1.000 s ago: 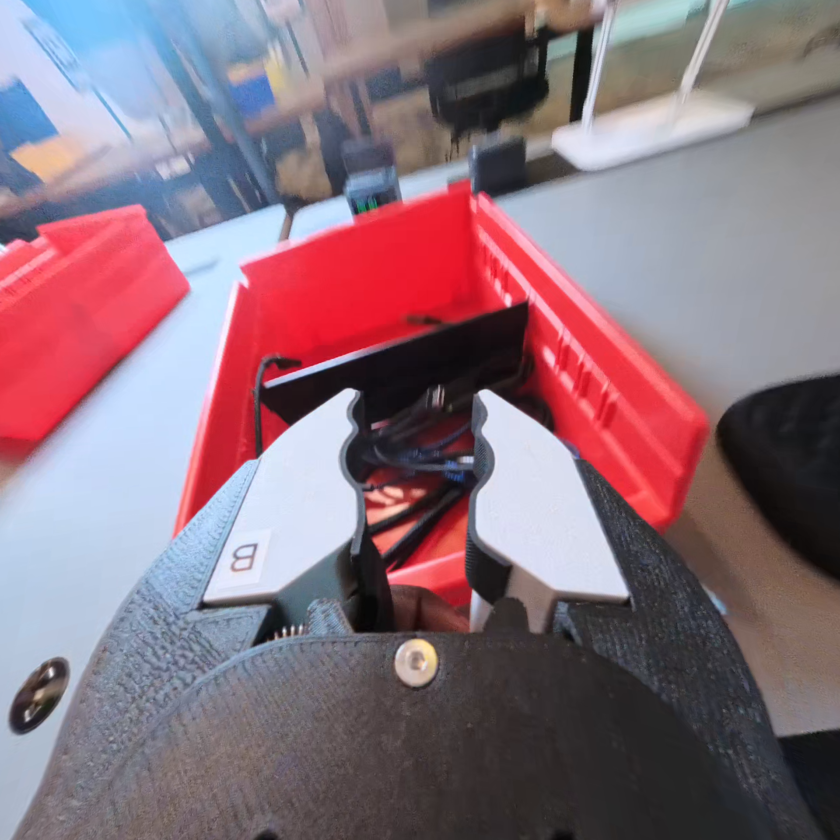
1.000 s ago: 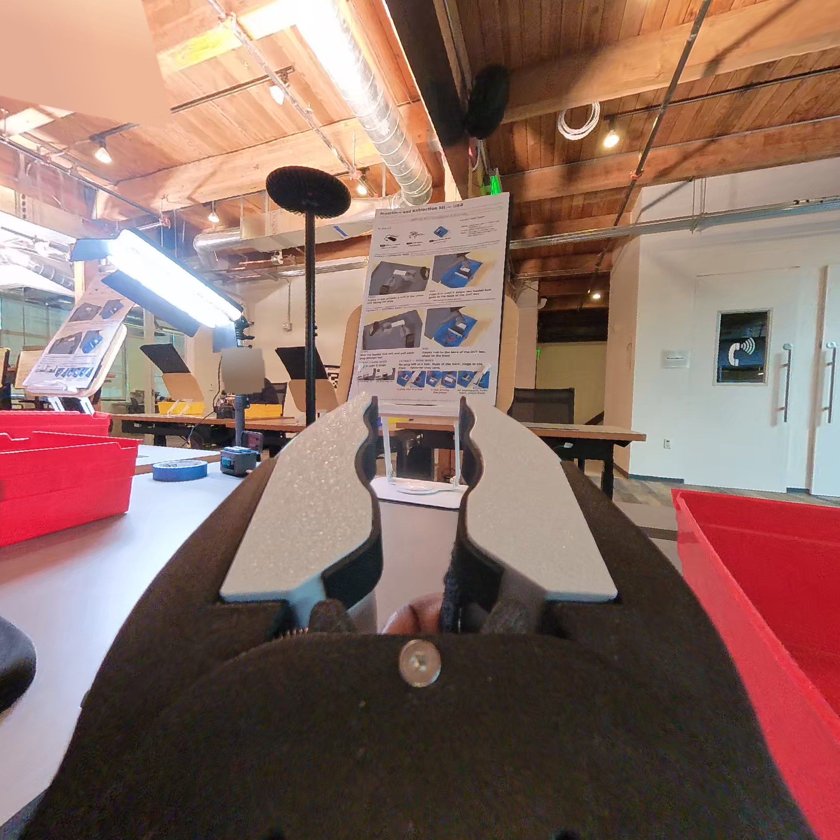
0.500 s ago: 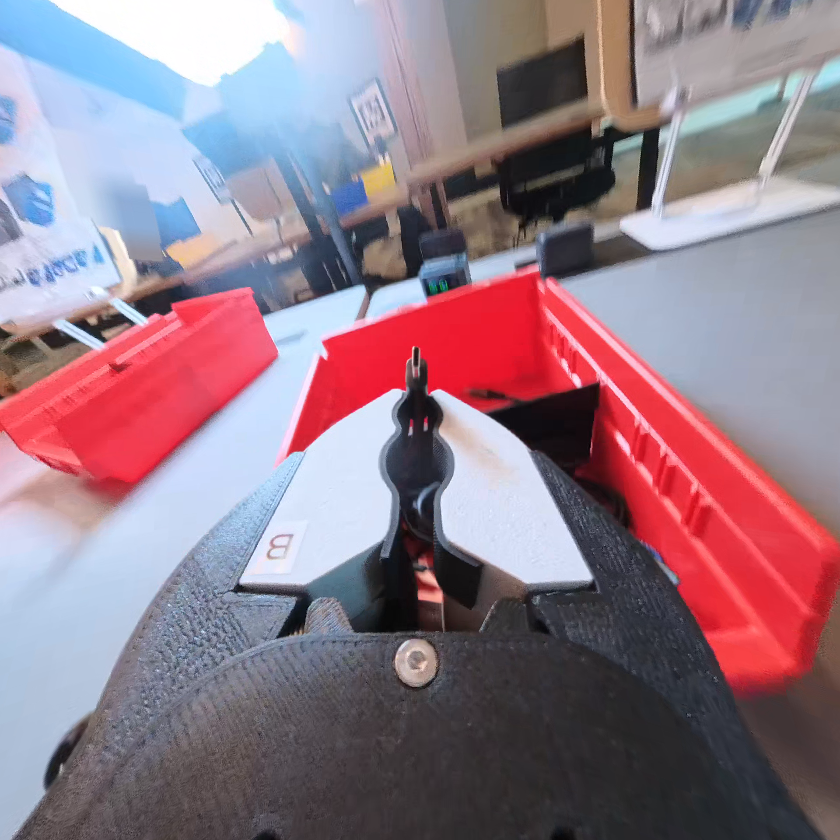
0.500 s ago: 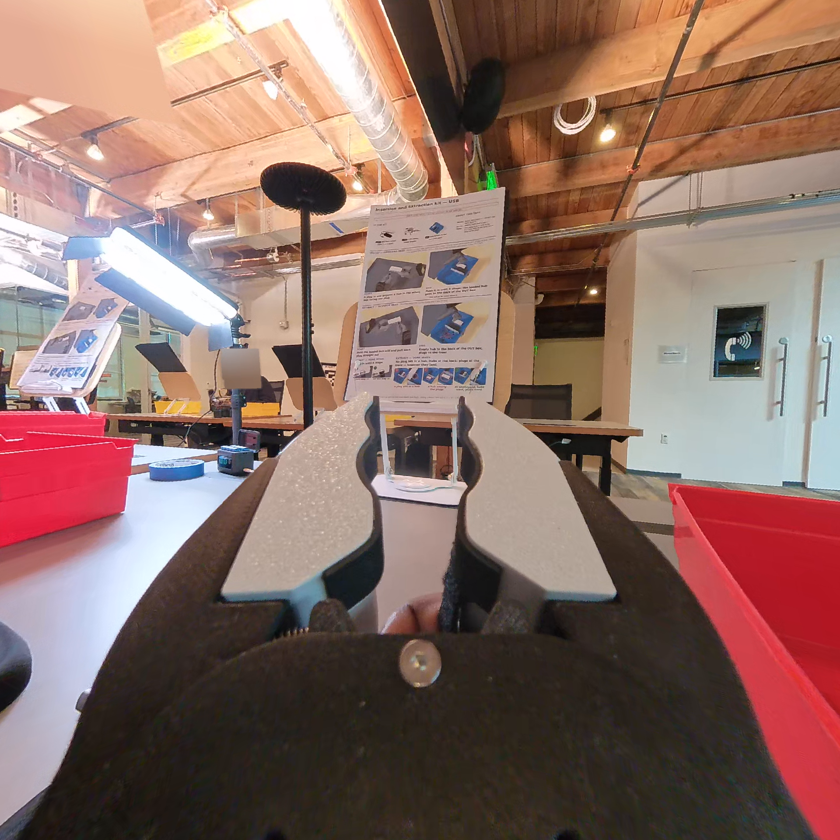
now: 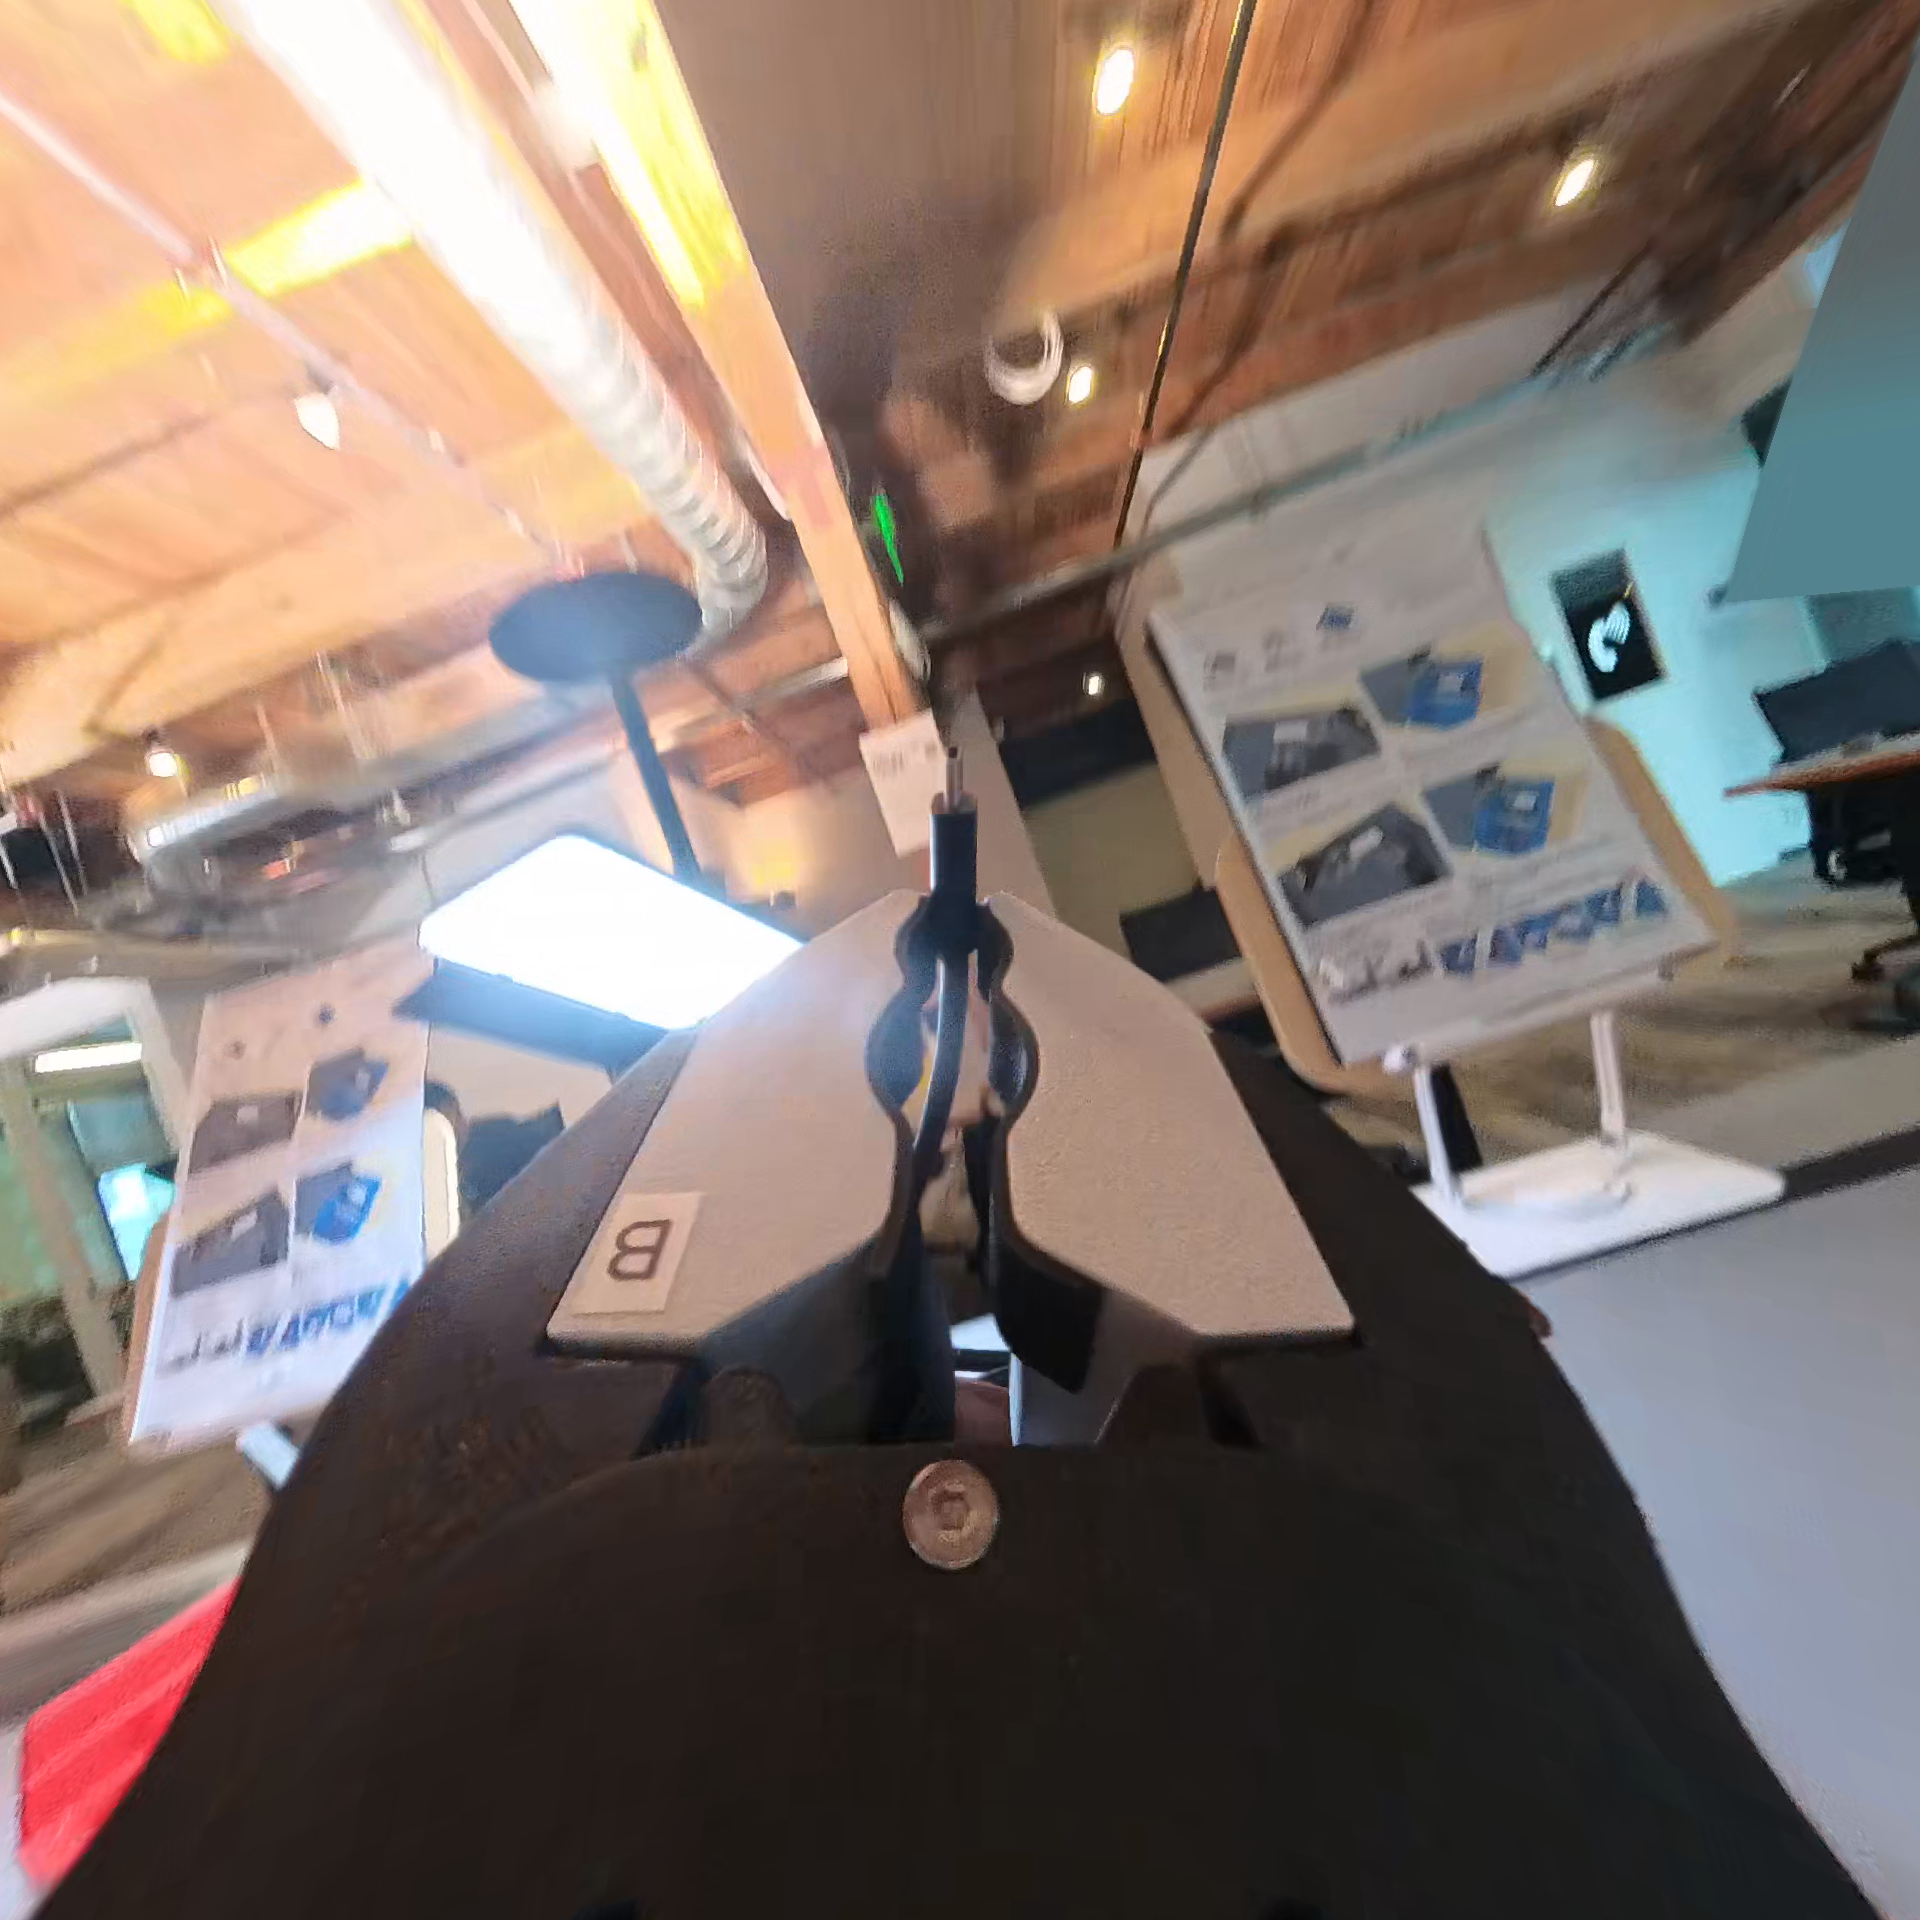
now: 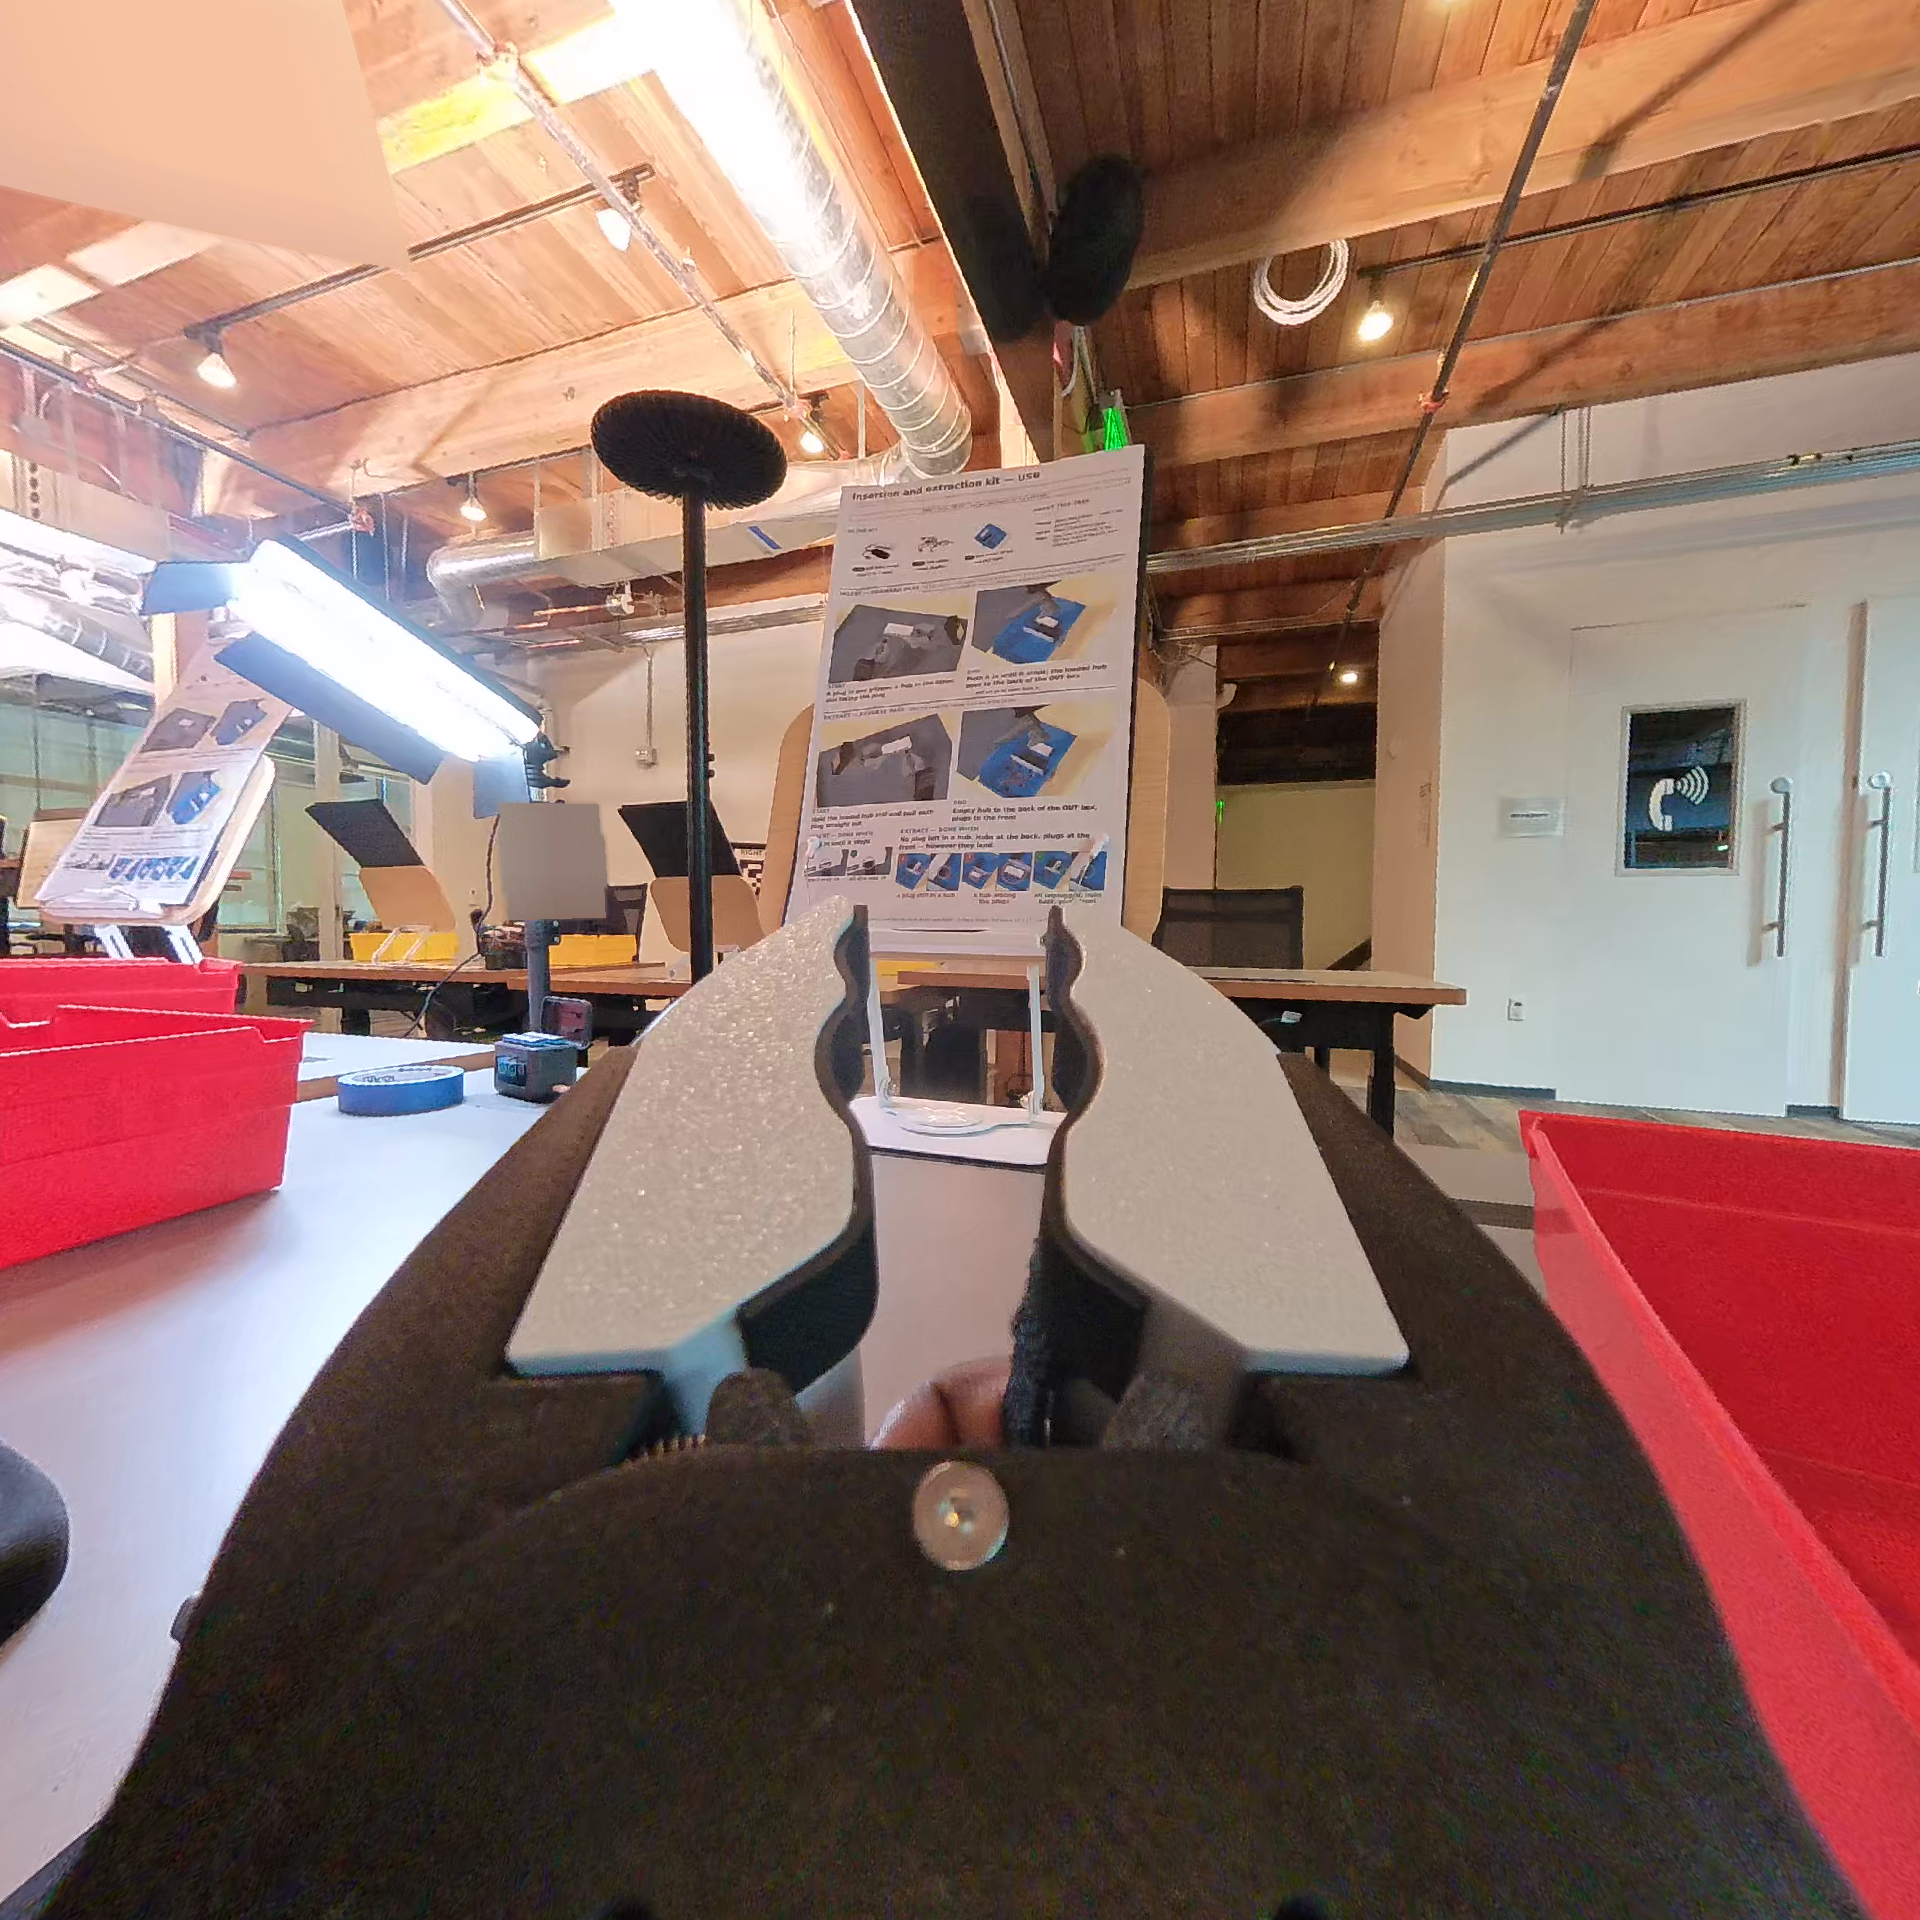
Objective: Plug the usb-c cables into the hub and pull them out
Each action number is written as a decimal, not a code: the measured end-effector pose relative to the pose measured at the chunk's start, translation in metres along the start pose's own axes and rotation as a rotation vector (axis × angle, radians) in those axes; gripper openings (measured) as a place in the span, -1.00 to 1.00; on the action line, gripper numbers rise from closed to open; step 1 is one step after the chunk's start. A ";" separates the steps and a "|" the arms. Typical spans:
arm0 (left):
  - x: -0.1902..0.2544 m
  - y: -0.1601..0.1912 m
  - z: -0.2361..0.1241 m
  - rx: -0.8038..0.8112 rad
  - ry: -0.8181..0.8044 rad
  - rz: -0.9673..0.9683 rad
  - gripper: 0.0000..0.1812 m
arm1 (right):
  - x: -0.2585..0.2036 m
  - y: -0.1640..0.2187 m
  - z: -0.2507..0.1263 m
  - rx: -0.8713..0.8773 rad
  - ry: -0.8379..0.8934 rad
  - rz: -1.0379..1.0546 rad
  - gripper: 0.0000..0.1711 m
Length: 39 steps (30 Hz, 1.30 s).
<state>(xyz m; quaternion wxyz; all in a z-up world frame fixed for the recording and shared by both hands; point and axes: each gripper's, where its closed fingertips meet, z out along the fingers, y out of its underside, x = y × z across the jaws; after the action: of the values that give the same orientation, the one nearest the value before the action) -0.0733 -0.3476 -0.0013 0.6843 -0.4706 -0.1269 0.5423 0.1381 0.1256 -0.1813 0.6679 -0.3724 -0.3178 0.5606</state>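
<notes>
My left gripper (image 5: pixel 956 914) is shut on a black usb-c cable (image 5: pixel 953 831). Its plug sticks up past the fingertips and its cord runs back between the fingers. The gripper is tilted up toward the ceiling, lifted above the table. My right gripper (image 6: pixel 951 925) is open and empty, held level just above the grey table (image 6: pixel 125 1351). The hub is not in view.
A red bin (image 6: pixel 1745 1299) stands close on the right of the right gripper and another red bin (image 6: pixel 135 1122) at the left. A blue tape roll (image 6: pixel 400 1089) and an instruction sheet on a white stand (image 6: pixel 977 686) sit farther back. A red bin corner (image 5: pixel 104 1745) shows lower left. Some 55 cm of space lies between my two pairs of fingers.
My left gripper closed on a usb-c cable inside the red bin, then lifted it out and tilted upward. The right gripper stayed open and almost still.
</notes>
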 end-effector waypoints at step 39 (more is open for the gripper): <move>0.377 0.089 -0.058 0.029 0.617 0.557 -0.92 | -0.211 0.048 0.004 -0.590 -0.609 -0.004 -0.71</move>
<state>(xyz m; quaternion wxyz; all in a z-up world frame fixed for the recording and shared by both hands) 0.0537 -0.0550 -0.2280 0.5237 -0.6179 0.2241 0.5419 0.0741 -0.0775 -0.2218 0.4095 -0.3643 -0.6481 0.5287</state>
